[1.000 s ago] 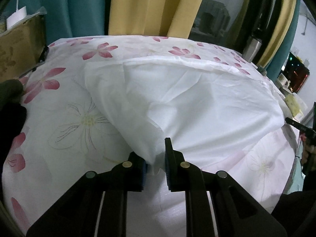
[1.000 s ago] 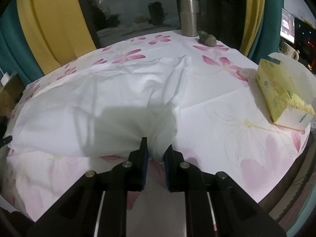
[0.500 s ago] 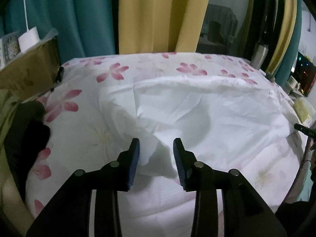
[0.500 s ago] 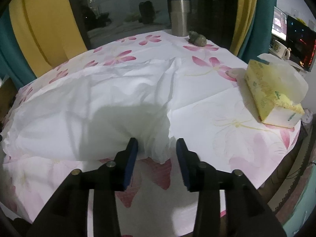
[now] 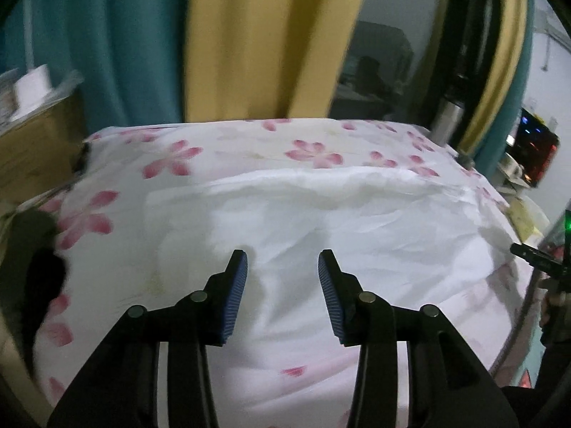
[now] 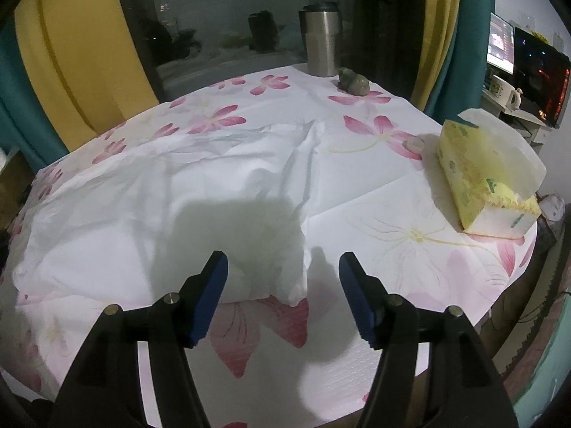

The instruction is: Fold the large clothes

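A white garment (image 5: pixel 321 221) lies folded across the flowered tablecloth (image 5: pixel 171 164). In the left wrist view my left gripper (image 5: pixel 282 260) hangs above the garment's near left part; its jaws are opening and nothing is between the pads. In the right wrist view the same white garment (image 6: pixel 171 192) spreads left of centre. My right gripper (image 6: pixel 283 262) stands over its near right corner, jaws opening, the corner lying loose below them and untouched by the blue fingers (image 6: pixel 214 285).
A yellow tissue box (image 6: pixel 485 182) sits at the table's right edge. A steel tumbler (image 6: pixel 321 42) and a small green figurine (image 6: pixel 353 80) stand at the far side. A cardboard box (image 5: pixel 32 135) is at the left; curtains hang behind.
Both grippers were shut on the garment's near edge and have let go, jaws spreading wider. The left gripper has risen away from the cloth; the garment now lies flat.
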The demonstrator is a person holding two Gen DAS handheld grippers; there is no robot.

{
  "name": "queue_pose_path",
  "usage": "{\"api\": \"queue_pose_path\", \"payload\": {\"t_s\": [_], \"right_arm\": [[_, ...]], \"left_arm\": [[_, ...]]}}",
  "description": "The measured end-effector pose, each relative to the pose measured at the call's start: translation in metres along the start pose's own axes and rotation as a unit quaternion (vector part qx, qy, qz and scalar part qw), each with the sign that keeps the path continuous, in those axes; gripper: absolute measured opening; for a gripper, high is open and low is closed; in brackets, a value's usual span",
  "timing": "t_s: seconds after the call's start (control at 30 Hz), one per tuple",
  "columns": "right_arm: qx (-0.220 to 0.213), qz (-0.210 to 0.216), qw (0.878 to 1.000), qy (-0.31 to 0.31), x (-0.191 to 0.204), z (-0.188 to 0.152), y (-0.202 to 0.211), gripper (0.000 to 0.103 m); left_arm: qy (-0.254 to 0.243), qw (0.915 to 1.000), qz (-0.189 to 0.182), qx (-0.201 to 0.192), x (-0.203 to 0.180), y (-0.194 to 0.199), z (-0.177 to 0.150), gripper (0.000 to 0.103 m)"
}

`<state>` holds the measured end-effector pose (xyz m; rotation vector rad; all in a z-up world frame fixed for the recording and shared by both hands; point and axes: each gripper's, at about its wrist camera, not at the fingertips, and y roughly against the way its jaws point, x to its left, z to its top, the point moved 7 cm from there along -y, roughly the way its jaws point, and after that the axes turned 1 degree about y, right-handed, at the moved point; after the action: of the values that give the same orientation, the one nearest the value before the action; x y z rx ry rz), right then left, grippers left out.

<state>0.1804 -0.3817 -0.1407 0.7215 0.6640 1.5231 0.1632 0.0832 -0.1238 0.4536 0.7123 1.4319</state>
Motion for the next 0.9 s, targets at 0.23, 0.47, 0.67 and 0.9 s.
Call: {"api": "queue_pose_path", "payload": {"t_s": [0.23, 0.47, 0.67, 0.9], "right_arm": [[0.001, 0.011, 1.0, -0.022, -0.016, -0.018, 0.012, 0.07], [0.013, 0.09, 0.995, -0.031, -0.003, -0.03, 0.011, 0.074], [0.025, 0.119, 0.991, -0.062, 0.011, -0.033, -0.008, 0.086], [0.011, 0.159, 0.984, -0.084, 0.043, -0.015, -0.026, 0.101]], "left_arm": [[-0.029, 0.9971, -0.058, 0.038, -0.065, -0.04, 0.006, 0.044], [-0.054, 0.9941, -0.063, 0.071, -0.11, -0.087, 0.0, 0.044], [-0.062, 0.9921, -0.057, 0.093, -0.114, -0.112, -0.011, 0.044], [-0.069, 0.9932, -0.057, 0.075, -0.113, -0.113, -0.015, 0.045]]}}
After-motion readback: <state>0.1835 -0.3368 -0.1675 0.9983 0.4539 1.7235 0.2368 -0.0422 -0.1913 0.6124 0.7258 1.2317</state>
